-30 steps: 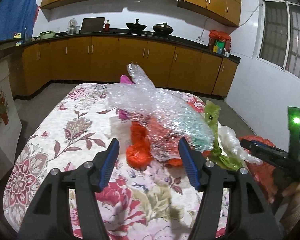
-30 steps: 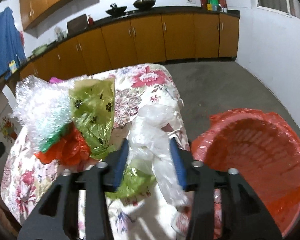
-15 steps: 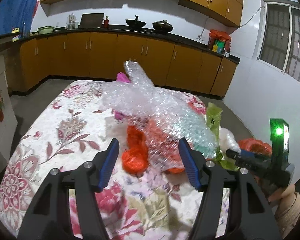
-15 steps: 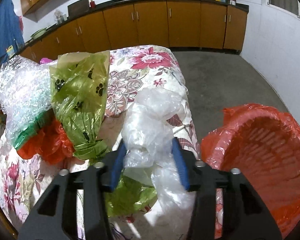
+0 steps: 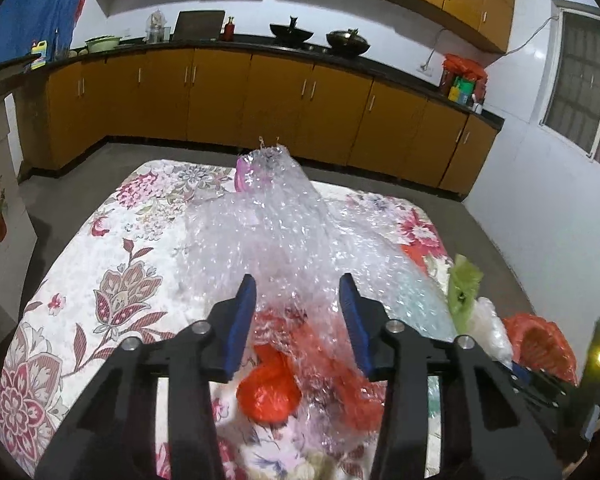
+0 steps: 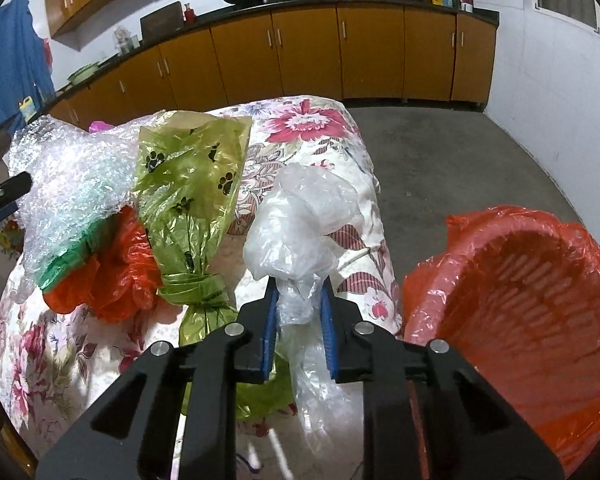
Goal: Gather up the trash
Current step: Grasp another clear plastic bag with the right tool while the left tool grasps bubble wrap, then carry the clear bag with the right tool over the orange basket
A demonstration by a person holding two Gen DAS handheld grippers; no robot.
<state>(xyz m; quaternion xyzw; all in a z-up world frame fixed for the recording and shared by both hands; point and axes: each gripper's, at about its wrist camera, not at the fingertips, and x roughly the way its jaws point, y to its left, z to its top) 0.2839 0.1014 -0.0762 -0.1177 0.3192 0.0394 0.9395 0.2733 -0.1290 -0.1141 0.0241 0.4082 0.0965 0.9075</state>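
My right gripper (image 6: 298, 310) is shut on a clear plastic bag (image 6: 300, 216) and holds it above the table's edge, left of a red-lined basket bin (image 6: 532, 312). A green paw-print bag (image 6: 192, 184), a red bag (image 6: 108, 272) and bubble wrap (image 6: 72, 184) lie on the floral table (image 6: 312, 128). My left gripper (image 5: 298, 320) has its jaws open around the bubble wrap (image 5: 284, 232), above the red bag (image 5: 270, 392). The bin (image 5: 540, 344) and green bag (image 5: 464, 292) show at the right.
Orange kitchen cabinets (image 5: 260, 100) run along the back wall with pots on the counter. Bare concrete floor (image 6: 452, 160) lies right of the table. A pink item (image 5: 243, 174) sits behind the bubble wrap.
My right gripper has closed tighter on the clear bag and lifted it. My left gripper has moved forward over the bubble wrap, and its jaws have narrowed.
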